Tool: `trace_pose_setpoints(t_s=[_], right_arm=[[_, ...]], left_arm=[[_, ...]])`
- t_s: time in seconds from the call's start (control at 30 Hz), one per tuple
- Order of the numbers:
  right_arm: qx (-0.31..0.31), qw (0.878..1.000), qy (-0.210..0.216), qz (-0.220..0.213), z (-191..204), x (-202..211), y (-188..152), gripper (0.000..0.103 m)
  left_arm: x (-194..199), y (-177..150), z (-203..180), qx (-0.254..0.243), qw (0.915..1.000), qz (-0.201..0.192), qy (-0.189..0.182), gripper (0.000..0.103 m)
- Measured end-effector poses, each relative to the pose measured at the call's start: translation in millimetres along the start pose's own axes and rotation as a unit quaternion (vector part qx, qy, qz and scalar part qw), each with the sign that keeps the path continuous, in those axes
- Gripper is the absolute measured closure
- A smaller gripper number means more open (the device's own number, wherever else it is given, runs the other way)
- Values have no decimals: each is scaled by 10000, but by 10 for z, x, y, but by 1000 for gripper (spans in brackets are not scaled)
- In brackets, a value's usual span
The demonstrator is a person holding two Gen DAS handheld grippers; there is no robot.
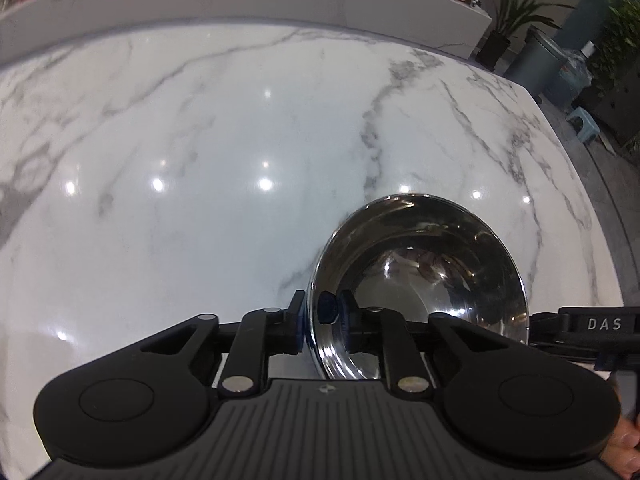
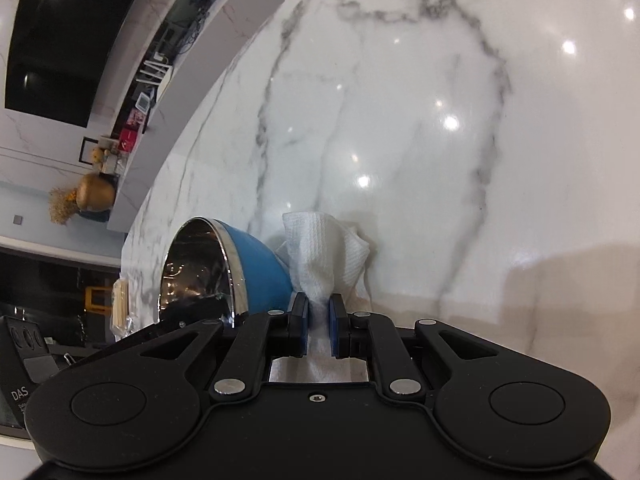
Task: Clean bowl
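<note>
The bowl (image 1: 420,280) is shiny steel inside and blue outside. My left gripper (image 1: 322,314) is shut on its near rim and holds it tilted above the marble table (image 1: 200,140). In the right wrist view the bowl (image 2: 224,272) shows at the left, its mouth turned left. My right gripper (image 2: 319,322) is shut on a crumpled white paper towel (image 2: 324,252), which sits just right of the bowl's blue outside. I cannot tell whether the towel touches the bowl.
A raised white ledge (image 1: 280,0) runs along the table's far side. A grey bin (image 1: 536,60), a potted plant (image 1: 508,20) and a small stool (image 1: 582,118) stand past the table's right edge. The other gripper's black body (image 1: 592,332) shows at right.
</note>
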State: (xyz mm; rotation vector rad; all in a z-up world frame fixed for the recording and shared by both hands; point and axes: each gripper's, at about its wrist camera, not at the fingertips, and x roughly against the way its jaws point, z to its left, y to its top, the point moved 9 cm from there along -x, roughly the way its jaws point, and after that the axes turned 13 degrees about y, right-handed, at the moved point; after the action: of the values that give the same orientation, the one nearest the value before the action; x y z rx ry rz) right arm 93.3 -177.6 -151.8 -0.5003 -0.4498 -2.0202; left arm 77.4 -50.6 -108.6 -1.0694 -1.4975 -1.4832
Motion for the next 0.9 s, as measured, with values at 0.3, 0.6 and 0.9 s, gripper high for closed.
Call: trace_pose_setpoints(t_s=[0.3,0.6,0.9], right_arm=[[-19,10000,-29,65,-153,254,-75,93],[-65,9980,466,-417,-83,541,74,93],[-36,9954,760,-581,-52,711,136,93]], left_arm=[[15,-95,-45,-222,9997,84,50,78],[56,-21,16,-360,9993,-64,33,90],[82,-34,-57,-639,9978,-152,9,90]])
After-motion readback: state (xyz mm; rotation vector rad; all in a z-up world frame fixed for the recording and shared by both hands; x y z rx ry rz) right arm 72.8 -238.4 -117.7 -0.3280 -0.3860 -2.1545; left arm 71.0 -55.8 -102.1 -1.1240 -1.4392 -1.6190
